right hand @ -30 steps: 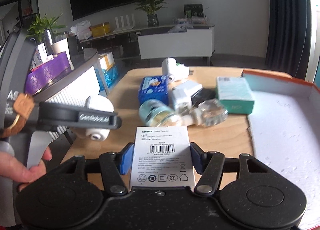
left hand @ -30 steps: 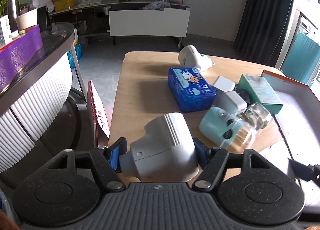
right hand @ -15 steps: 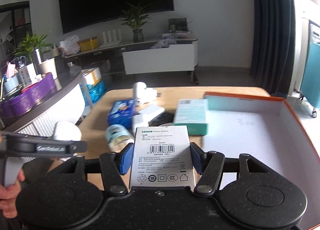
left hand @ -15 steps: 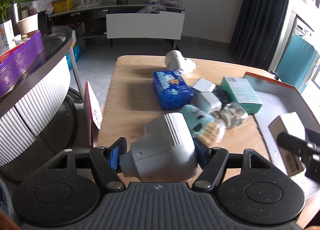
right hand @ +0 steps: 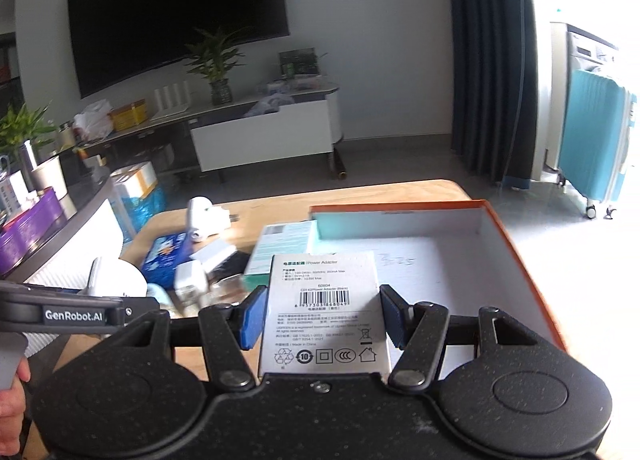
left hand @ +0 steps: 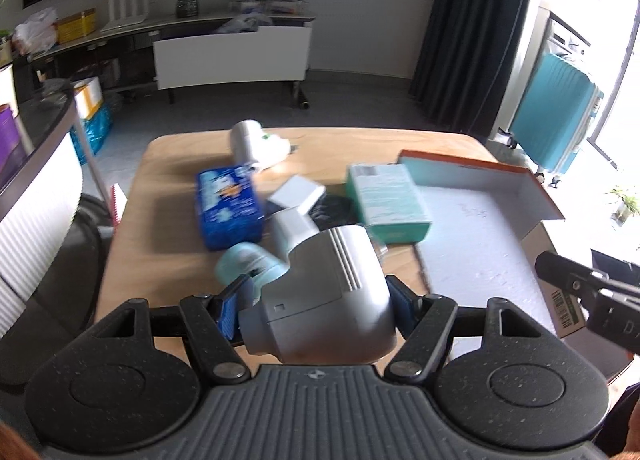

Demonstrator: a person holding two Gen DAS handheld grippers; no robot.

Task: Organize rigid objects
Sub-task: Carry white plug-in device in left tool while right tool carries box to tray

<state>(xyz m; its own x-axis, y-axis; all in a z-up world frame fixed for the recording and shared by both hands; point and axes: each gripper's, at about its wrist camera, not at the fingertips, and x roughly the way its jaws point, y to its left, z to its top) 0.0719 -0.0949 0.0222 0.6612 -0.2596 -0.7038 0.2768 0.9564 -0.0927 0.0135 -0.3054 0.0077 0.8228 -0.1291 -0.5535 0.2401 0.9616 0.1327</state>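
Adapter box (right hand: 324, 312), gripper-clamped (right hand: 322, 314), now over tray (right hand: 520, 248)

The left gripper (left hand: 316, 306) is clamping its blue pads (left hand: 230, 306) against both sides of a grey gadget (left hand: 320, 300), jaws held wide around it. The right gripper (right hand: 322, 312) is pinching a white box (right hand: 326, 314) between its own blue pads (right hand: 253, 314), label side facing up. Both are pointing forward, roughly level and side by side (each is showing at the edge of the other's view). A bare hand (right hand: 10, 400) is gripping the left handle, thumb just peeking in.
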